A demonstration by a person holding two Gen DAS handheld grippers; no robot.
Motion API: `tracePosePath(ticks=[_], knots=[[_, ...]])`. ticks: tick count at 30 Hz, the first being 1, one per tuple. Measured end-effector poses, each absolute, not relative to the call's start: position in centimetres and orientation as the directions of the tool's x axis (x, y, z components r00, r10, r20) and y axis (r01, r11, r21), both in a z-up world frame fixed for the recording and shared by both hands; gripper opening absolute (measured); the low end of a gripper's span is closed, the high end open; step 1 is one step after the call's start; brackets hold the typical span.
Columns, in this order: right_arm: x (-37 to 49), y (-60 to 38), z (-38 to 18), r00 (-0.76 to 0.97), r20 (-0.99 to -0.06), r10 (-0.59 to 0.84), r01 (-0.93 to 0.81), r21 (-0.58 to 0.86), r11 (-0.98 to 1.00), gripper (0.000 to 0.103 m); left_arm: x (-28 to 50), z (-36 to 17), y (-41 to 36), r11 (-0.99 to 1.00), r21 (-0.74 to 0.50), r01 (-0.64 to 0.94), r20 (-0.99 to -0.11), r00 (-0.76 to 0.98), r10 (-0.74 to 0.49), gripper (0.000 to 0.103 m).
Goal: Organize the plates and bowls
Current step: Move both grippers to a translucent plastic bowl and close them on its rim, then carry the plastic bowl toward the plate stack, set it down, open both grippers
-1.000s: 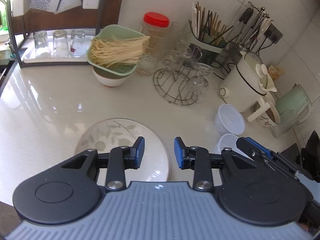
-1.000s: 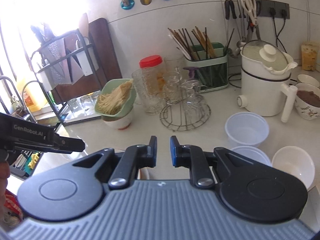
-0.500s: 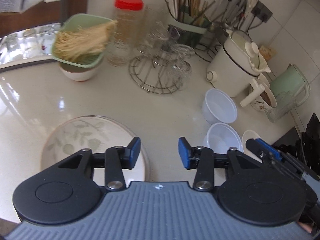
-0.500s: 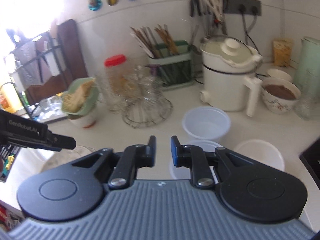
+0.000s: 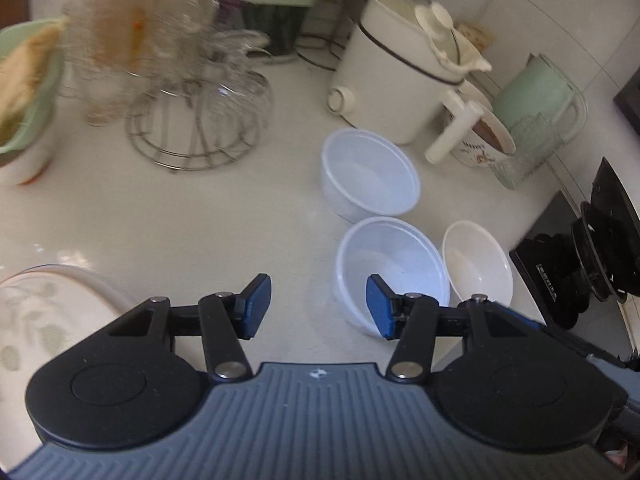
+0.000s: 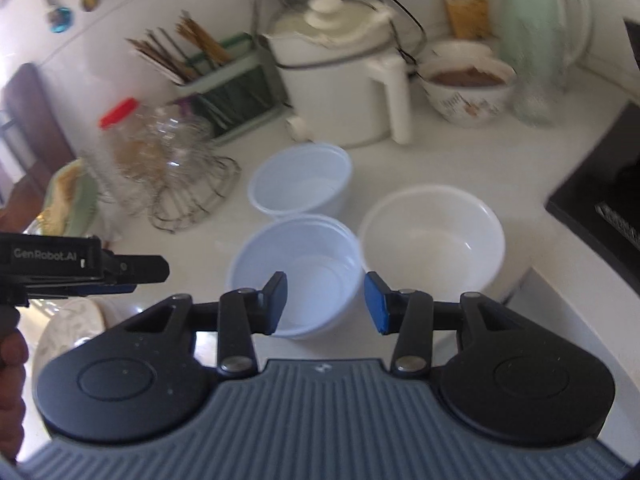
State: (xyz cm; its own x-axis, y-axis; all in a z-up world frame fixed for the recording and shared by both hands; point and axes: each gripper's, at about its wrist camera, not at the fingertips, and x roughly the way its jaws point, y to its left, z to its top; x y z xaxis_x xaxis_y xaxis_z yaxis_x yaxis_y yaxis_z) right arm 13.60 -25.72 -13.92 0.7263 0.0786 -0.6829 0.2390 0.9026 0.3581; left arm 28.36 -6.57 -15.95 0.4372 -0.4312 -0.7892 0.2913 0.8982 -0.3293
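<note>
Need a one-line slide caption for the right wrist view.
Right gripper, jaws opening and empty, above the near translucent plastic bowl, white bowl beside it.

White counter (image 5: pixel 224 216) w/ 3 bowls (image 5: pixel 390 268), plate (image 5: pixel 44 312), cooker (image 5: pixel 400 76), glass rack (image 5: pixel 192 136).

plate (image 5: pixel 36 312) cut off, glasses (image 5: pixel 224 92) perhaps blurred

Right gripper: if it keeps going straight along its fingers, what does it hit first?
Most likely the near translucent plastic bowl; the right gripper, jaws opening and empty, points at its right rim. Depth is unclear.
</note>
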Motion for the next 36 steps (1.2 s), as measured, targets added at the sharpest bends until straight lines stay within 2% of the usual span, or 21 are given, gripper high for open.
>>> tracePosePath(ticks=[3,10,12,15,17,25,36], knots=[[13.9,-26.1,-15.2,0.699,-0.709,0.093,0.27,0.382,0.884,0.044,29.4,-17.2,-8.0,0.888,-0.344,0.305,-0.799,0.403,-0.447,0.056],[14.8,-26.1,-16.7,0.676,-0.727,0.124,0.276,0.405,0.871,0.034,31.4,-19.5,-9.5,0.878,-0.387,0.282,-0.81,0.35,-0.47,0.04],[15.2,-26.2,-17.0,0.67,-0.732,0.126,0.285,0.409,0.867,0.032,31.8,-19.9,-9.7,0.882,-0.39,0.264,-0.813,0.35,-0.465,0.034],[15.8,-26.3,-17.5,0.66,-0.738,0.141,0.288,0.422,0.86,0.024,32.1,-20.2,-9.8,0.887,-0.393,0.243,-0.815,0.354,-0.458,0.024],[16.0,-26.3,-17.7,0.656,-0.738,0.157,0.281,0.432,0.857,0.022,32.1,-20.3,-9.8,0.893,-0.388,0.228,-0.822,0.353,-0.447,0.011],[16.2,-25.8,-17.4,0.664,-0.719,0.207,0.244,0.469,0.849,0.02,31.5,-19.4,-7.9,0.9,-0.389,0.199,-0.821,0.368,-0.436,0.009],[17.3,-22.1,-16.1,0.665,-0.685,0.299,0.09,0.47,0.878,0.02,29.9,-18.1,-1.7,0.909,-0.407,0.091,-0.821,0.399,-0.408,0.009]])
